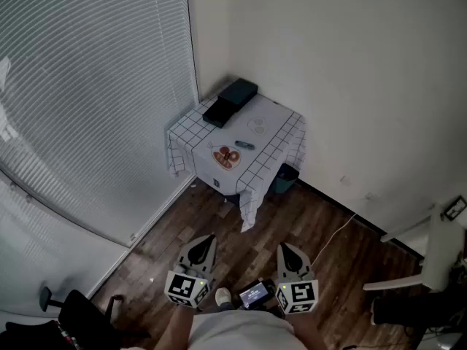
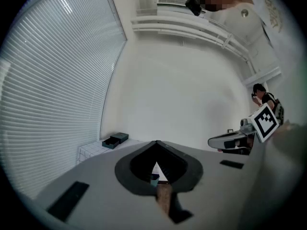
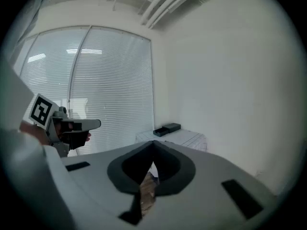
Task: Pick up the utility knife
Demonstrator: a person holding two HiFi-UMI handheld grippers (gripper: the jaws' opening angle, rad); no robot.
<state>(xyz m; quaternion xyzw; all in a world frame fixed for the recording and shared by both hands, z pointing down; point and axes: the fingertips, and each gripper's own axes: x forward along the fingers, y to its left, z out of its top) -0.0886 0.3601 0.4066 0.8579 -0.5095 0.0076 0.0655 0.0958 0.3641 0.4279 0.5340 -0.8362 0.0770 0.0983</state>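
Note:
The utility knife (image 1: 244, 145), small and dark, lies on a little table (image 1: 273, 133) with a checked white cloth in the far corner of the room. Both grippers hang low near the person's body, well short of the table. My left gripper (image 1: 208, 238) has its jaws together with nothing between them; in its own view the tips (image 2: 156, 143) meet. My right gripper (image 1: 285, 247) is shut and empty too, tips (image 3: 153, 143) touching. Each gripper view shows the other gripper off to the side. The knife is too small to make out in either gripper view.
A dark open box (image 1: 230, 100) sits at the table's back, and a plate (image 1: 226, 157) with food near its front. A teal bin (image 1: 286, 177) stands under the table. Window blinds (image 1: 87, 86) line the left wall. A black chair (image 1: 80, 316) is at lower left, white furniture (image 1: 438, 254) at right.

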